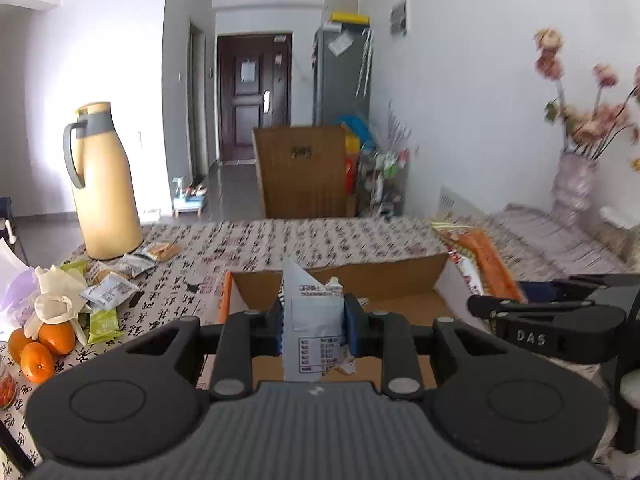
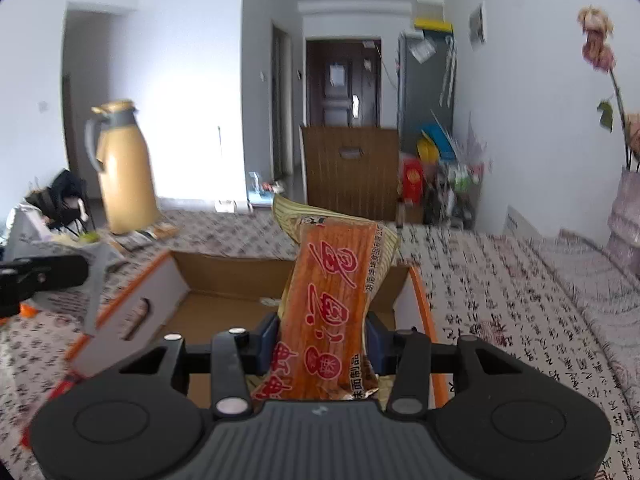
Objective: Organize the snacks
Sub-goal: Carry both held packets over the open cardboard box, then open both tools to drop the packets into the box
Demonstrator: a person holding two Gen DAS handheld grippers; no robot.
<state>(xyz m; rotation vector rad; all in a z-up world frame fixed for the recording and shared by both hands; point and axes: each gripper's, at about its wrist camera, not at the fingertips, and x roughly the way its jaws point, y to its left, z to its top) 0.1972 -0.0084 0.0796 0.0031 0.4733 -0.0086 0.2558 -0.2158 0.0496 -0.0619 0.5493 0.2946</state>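
left wrist view: the left gripper [image 1: 313, 330] has its fingers clamped on a small white packet [image 1: 314, 320], which stands upright between the blue pads with its torn top pointing to 12 o'clock. straight beyond it lies the open box [image 1: 400, 276], cardboard inside with orange edges, resting on the worktop [image 1: 280, 236] with its calligraphy-print cloth. at 9 o'clock sits the heap still to sort: loose snacks [image 1: 108, 292] and oranges [image 1: 44, 348], with a tan flask [image 1: 104, 184] behind them at 10 o'clock. the right gripper [image 1: 476, 306] comes in at 3 o'clock, with an orange wrapper showing just past it over the box's right edge.

right wrist view: the right gripper [image 2: 320, 344] has its fingers clamped on a long orange pack [image 2: 332, 300] with red characters, tilted a little to 1 o'clock and reaching up over the box [image 2: 224, 280], whose floor looks mostly bare. the left gripper's dark tip shows at 9 o'clock, above the box's left wall.

the step in hand looks like carrying both snacks to the box for dropping in. to do it well, bring each packet fully past the near wall before letting go, and lower it close to the floor so it lies flat rather than tipping out. keep the two grippers well apart over the opening, white packet to the left half, orange pack to the right. the long pack may catch the far wall, so lay it lengthwise.
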